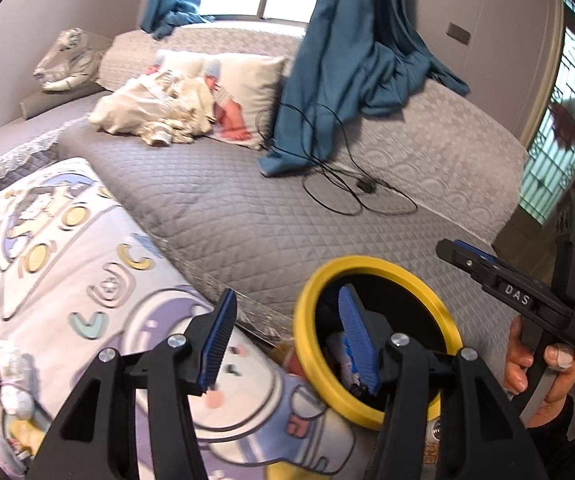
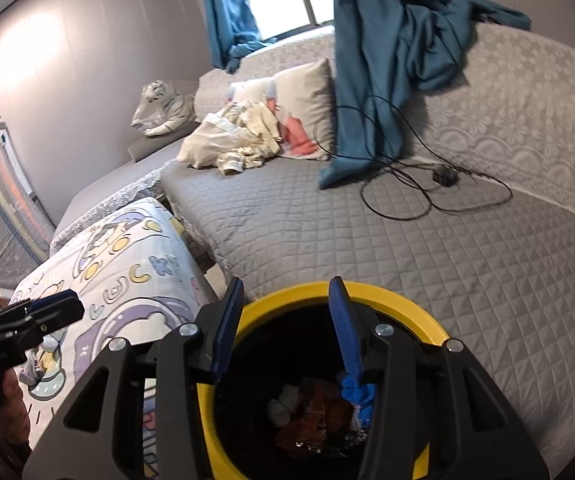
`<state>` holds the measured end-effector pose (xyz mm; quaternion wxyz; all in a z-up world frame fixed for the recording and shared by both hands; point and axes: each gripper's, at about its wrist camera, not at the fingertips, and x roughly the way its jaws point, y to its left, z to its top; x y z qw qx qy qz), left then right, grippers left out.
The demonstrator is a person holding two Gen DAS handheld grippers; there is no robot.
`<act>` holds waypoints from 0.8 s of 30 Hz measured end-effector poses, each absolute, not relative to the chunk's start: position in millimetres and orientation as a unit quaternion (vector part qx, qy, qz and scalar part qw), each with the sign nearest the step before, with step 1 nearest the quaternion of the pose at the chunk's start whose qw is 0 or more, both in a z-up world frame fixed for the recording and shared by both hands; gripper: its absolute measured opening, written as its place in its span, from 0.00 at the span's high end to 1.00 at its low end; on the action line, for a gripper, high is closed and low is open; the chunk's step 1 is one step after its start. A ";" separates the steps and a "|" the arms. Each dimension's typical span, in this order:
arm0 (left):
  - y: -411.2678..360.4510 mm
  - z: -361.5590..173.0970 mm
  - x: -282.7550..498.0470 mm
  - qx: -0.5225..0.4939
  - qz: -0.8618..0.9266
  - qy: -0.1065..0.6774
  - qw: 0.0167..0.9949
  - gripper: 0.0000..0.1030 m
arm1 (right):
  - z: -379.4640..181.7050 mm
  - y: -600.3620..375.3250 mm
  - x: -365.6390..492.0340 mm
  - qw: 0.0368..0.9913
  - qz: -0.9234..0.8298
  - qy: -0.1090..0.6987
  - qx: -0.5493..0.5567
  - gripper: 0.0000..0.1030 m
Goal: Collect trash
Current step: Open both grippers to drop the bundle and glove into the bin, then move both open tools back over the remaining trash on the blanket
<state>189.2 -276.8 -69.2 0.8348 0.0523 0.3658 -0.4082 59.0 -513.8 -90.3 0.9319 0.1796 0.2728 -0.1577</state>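
The right gripper [image 2: 287, 332] hangs over the yellow-rimmed bin [image 2: 407, 312], jaws wide apart and empty. Wrappers [image 2: 315, 420] lie inside the bin, beside the grey bed [image 2: 447, 240]. The left gripper [image 1: 287, 344] is also spread wide, empty, near the bin's rim above a cartoon blanket [image 1: 67, 272].

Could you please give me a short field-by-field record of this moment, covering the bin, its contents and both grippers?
bin: yellow-rimmed bin with dark inside, beside the grey quilted bed
bin contents: white wad, orange wrapper, blue scrap
right gripper: open, empty, above the bin's mouth
left gripper: open, empty, over the bin's rim and the cartoon blanket
loose on bed: black cable, cream clothes
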 end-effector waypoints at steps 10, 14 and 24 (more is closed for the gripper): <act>-199.4 -38.3 208.0 0.024 -0.343 0.336 0.877 0.38 | -63.7 -447.5 99.9 0.950 -0.076 0.265 0.145 0.58; -169.7 -29.6 214.2 0.010 -0.314 0.329 0.891 0.35 | -55.4 -417.6 117.5 0.955 -0.038 0.262 0.136 0.55; -90.3 -13.1 229.4 -0.006 -0.231 0.313 0.921 0.26 | -44.9 -338.0 162.0 0.954 0.052 0.272 0.111 0.47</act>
